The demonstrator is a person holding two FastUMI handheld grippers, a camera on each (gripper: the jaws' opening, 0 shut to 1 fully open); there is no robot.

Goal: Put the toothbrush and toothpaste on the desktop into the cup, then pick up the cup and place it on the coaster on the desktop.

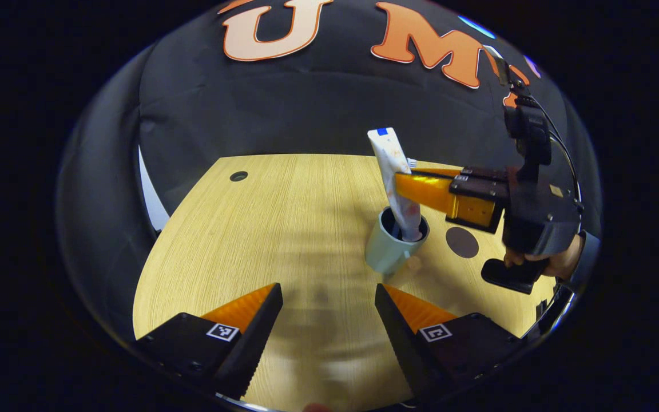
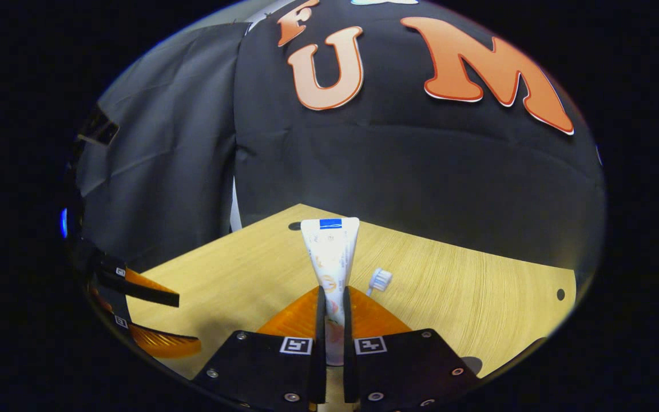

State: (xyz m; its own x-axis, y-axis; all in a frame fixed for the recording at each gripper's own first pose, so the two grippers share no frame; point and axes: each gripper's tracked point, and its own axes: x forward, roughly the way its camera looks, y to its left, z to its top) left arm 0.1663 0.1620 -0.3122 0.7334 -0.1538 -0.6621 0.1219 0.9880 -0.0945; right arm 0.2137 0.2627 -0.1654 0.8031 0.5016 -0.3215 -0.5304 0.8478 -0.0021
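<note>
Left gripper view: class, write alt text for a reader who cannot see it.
The right hand-held gripper holds a toothpaste tube upright, its lower end inside a cup on a wooden desk. A round coaster lies beside the cup; the left hand-held gripper is open.

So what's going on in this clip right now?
A person is working with two handheld grippers at a light wooden desk. The right gripper is shut on a white toothpaste tube, whose lower end is already inside the pale blue-grey cup. A white-bristled toothbrush head shows beside the tube. The left gripper hovers open in front of the cup, holding nothing. The cup stands beside the dark round coaster, not yet on it.
</note>
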